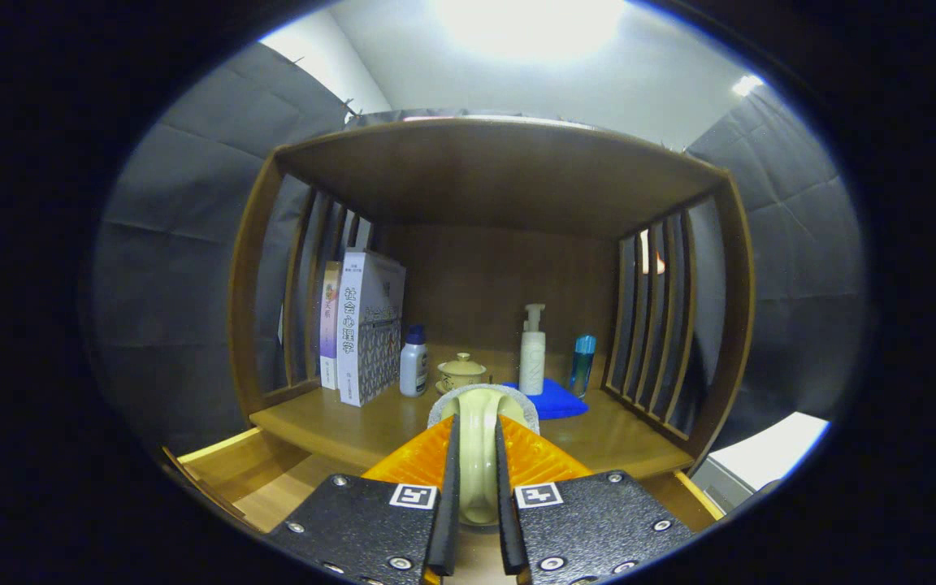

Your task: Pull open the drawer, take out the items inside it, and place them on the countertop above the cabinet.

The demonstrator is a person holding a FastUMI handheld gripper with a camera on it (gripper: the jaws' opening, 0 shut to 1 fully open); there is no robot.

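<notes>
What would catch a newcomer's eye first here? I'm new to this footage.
The gripper with orange fingers, shut on a pale cream ceramic piece. Beyond it, on the wooden countertop, stand white upright books, a white pump bottle on a blue cloth, and a small cream lidded cup.

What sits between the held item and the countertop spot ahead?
The gripper is shut on a pale handled item. Just beyond it on the countertop stand a lidded cup, pump bottle and blue cloth; nearer wood is bare.

The pale object [476,455] between the fingers [448,487] is mostly hidden; its kind cannot be told.
</notes>
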